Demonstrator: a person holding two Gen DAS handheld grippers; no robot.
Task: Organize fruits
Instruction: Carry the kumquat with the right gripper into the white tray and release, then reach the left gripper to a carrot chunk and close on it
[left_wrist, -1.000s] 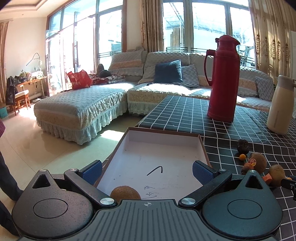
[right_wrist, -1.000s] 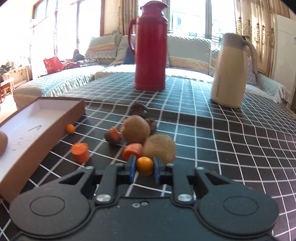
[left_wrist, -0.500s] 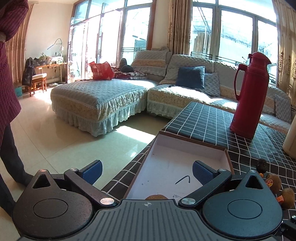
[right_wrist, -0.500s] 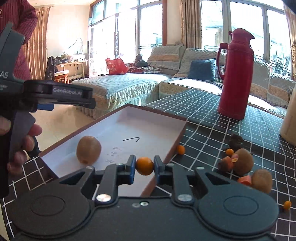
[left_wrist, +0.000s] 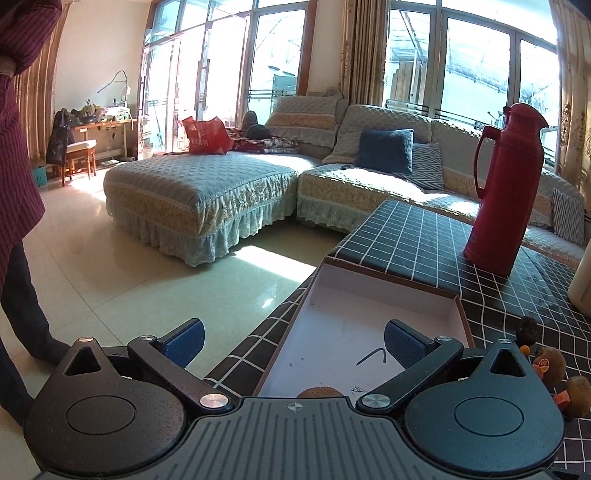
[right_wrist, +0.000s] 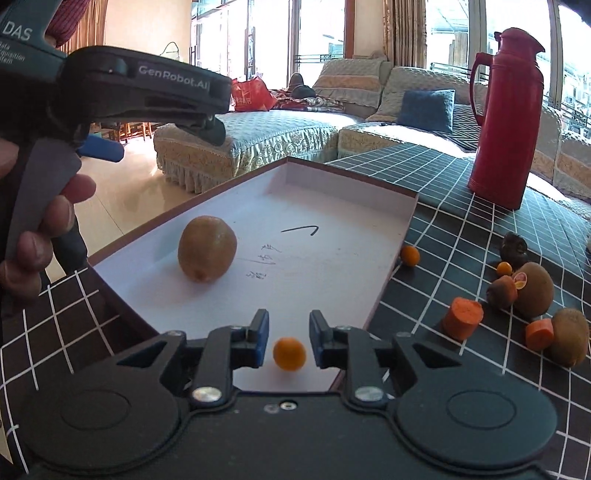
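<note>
A shallow white box (right_wrist: 369, 206) with a brown rim lies on the checked table; it also shows in the left wrist view (left_wrist: 369, 295). A kiwi (right_wrist: 207, 254) lies inside it and peeks over the left gripper body in the left wrist view (left_wrist: 319, 392). My right gripper (right_wrist: 286, 341) is open over the box's near end, and a small orange fruit (right_wrist: 289, 353) sits loose between its jaws without touching them. My left gripper (left_wrist: 293, 338) is wide open and empty, held above the box's left edge; it also shows in the right wrist view (right_wrist: 147, 92).
Right of the box lie two kiwis (right_wrist: 533, 290) (right_wrist: 569, 341), carrot pieces (right_wrist: 462, 324) (right_wrist: 539, 334), small orange fruits (right_wrist: 410, 255) (right_wrist: 504, 268) and a dark fruit (right_wrist: 513, 247). A red thermos (right_wrist: 508, 118) stands behind them. A cream jug (left_wrist: 581, 284) stands at the right edge.
My right gripper has opened and let go of the small orange fruit over the box's near end. The left gripper has drawn back a little and stays open.
</note>
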